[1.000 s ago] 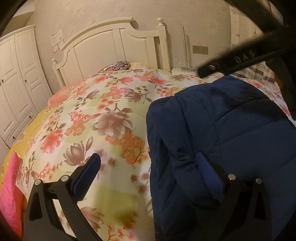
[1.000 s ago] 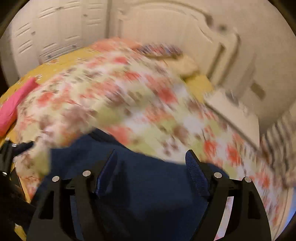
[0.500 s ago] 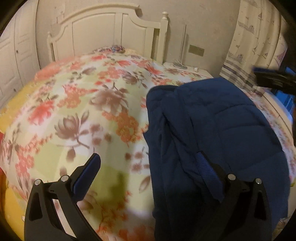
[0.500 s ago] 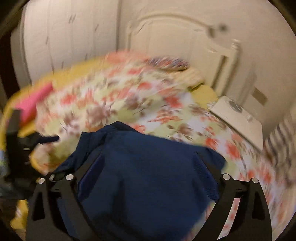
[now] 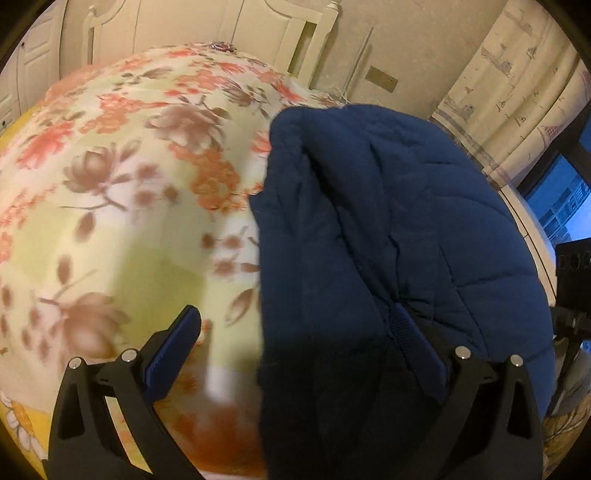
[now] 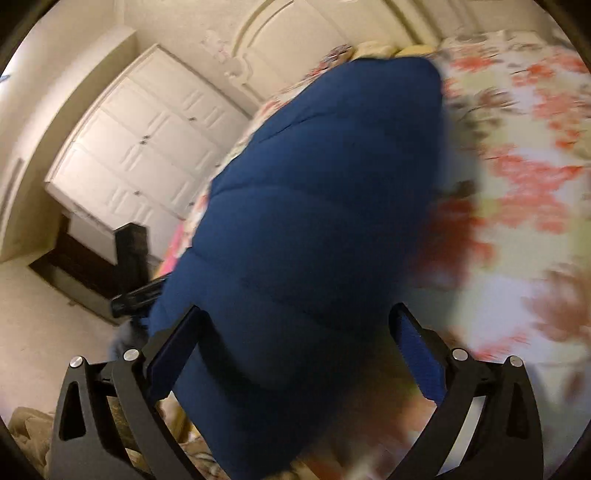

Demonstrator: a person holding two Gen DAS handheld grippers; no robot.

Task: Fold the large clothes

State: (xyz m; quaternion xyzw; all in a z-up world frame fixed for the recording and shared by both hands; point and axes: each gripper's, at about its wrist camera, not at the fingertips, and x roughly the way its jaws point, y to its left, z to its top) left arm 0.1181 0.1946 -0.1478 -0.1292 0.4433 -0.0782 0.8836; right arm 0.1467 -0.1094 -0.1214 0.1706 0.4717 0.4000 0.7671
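Observation:
A navy quilted jacket [image 5: 388,229] lies folded on the floral bedspread [image 5: 122,184], on the bed's right side. My left gripper [image 5: 295,350] is open over the jacket's near left edge; its right finger [image 5: 417,347] rests against the jacket, its left finger over the bedspread. In the right wrist view the jacket [image 6: 314,206] fills the centre, blurred by motion. My right gripper [image 6: 295,354] is open, both fingers straddling the jacket's near end without closing on it.
A white headboard [image 5: 258,26] stands at the far end of the bed. Curtains [image 5: 517,92] and a window are to the right. White wardrobe doors [image 6: 147,147] and a dark stand [image 6: 129,254] are on the bed's other side. A pink cloth [image 6: 173,254] lies by the bed's edge.
Both grippers have swung around the bed's near end. The left view has turned right toward the curtains. The right view has rotated toward the wardrobe. The jacket stays folded.

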